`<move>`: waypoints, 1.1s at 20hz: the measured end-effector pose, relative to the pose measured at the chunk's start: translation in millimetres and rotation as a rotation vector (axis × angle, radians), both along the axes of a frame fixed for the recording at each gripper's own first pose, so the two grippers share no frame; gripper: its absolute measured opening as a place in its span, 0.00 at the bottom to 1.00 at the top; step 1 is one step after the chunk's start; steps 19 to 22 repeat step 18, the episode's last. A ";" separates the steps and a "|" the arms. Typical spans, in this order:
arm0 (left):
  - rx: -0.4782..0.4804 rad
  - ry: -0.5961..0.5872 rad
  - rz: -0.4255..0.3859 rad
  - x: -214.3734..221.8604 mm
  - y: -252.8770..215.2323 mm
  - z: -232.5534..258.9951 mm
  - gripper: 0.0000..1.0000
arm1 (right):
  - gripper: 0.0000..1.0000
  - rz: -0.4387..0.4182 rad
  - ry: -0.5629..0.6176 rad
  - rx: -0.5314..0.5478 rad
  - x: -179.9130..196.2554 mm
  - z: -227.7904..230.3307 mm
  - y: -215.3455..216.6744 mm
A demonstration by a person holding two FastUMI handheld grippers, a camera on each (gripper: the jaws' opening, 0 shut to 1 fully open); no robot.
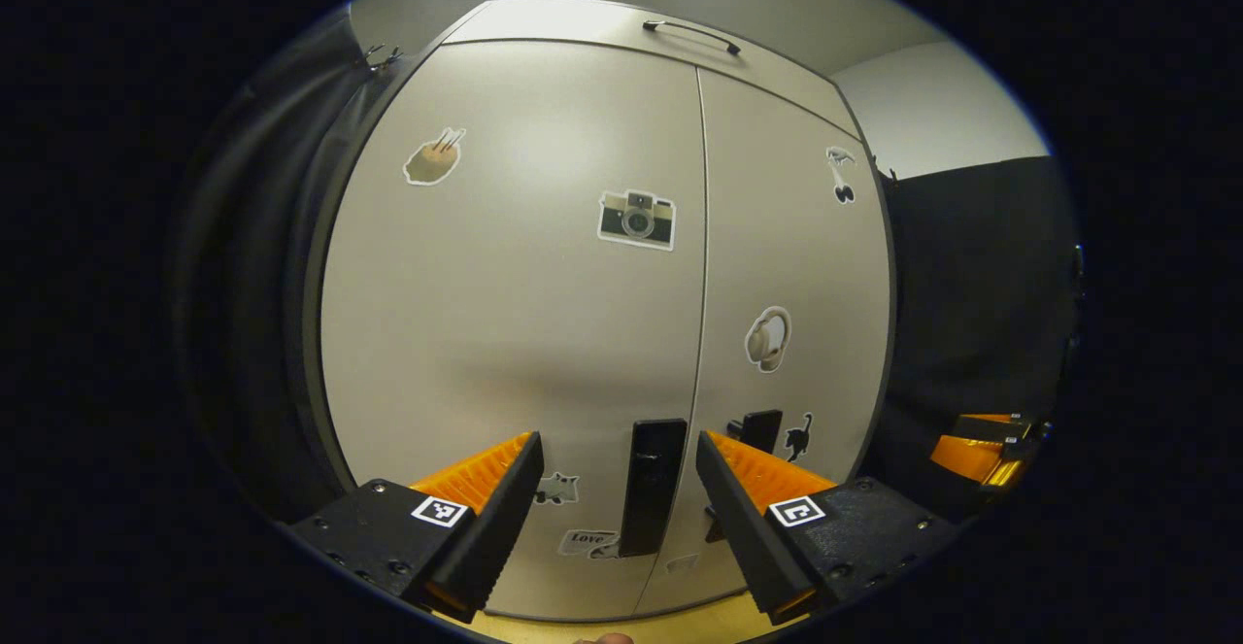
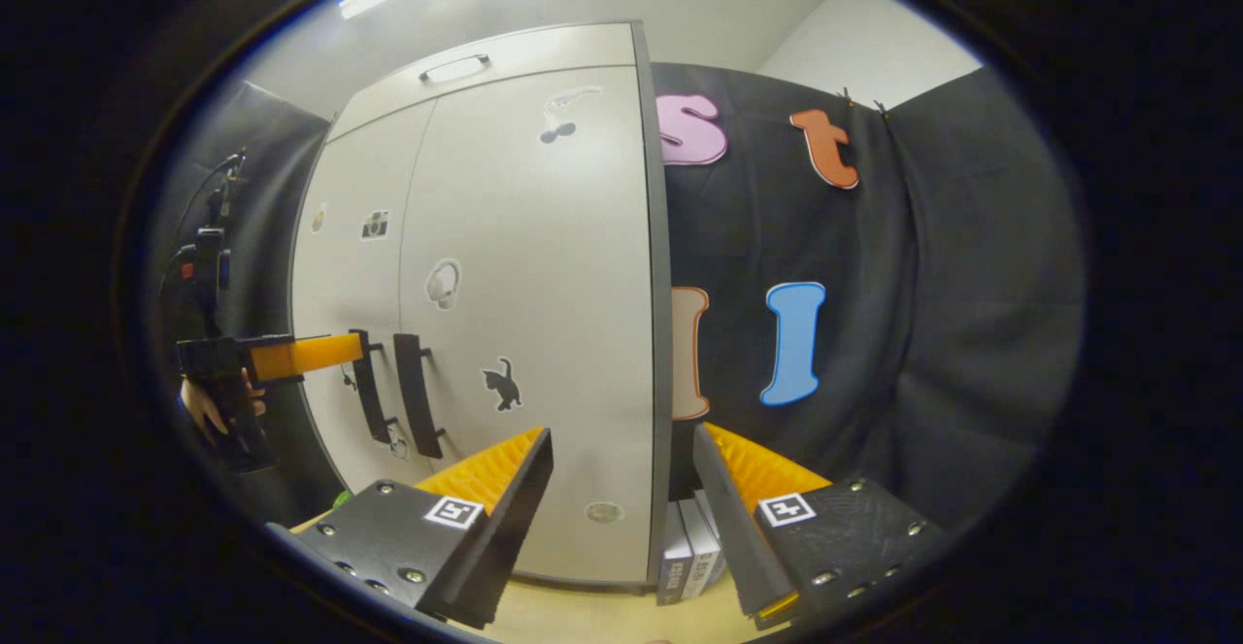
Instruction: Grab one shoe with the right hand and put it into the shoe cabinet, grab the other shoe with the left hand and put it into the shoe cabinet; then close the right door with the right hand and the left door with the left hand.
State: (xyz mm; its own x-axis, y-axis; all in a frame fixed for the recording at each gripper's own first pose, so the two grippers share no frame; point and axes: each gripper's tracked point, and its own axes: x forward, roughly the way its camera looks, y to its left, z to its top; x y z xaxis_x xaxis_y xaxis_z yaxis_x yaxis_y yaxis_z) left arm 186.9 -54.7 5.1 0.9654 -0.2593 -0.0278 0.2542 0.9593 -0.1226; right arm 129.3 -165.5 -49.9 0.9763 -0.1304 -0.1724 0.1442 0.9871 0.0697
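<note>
Now both shoe cabinet [image 1: 544, 314] doors are shut; left tongs [image 1: 618, 474] and right tongs [image 2: 621, 469] gape empty.

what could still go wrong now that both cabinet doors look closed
The left gripper hangs open right at the left door's handle; pulling back carelessly could snag the handle and swing the left door open. In the right gripper view, the right gripper is low by the cabinet's right edge, near the small boxes, and could bump them.

both grippers [image 1: 617, 455] [image 2: 621, 450] with jaws apart
</note>
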 end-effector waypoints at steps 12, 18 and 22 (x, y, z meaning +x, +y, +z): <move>0.012 -0.019 0.050 -131.2 26.2 68.9 0.97 | 0.88 0.049 -0.154 -0.010 -75.3 114.2 71.8; -0.018 -0.043 0.104 -173.4 42.9 81.5 0.96 | 0.98 0.050 -0.180 0.002 -104.6 130.7 94.4; -0.018 -0.043 0.104 -173.4 42.9 81.5 0.96 | 0.98 0.050 -0.180 0.002 -104.6 130.7 94.4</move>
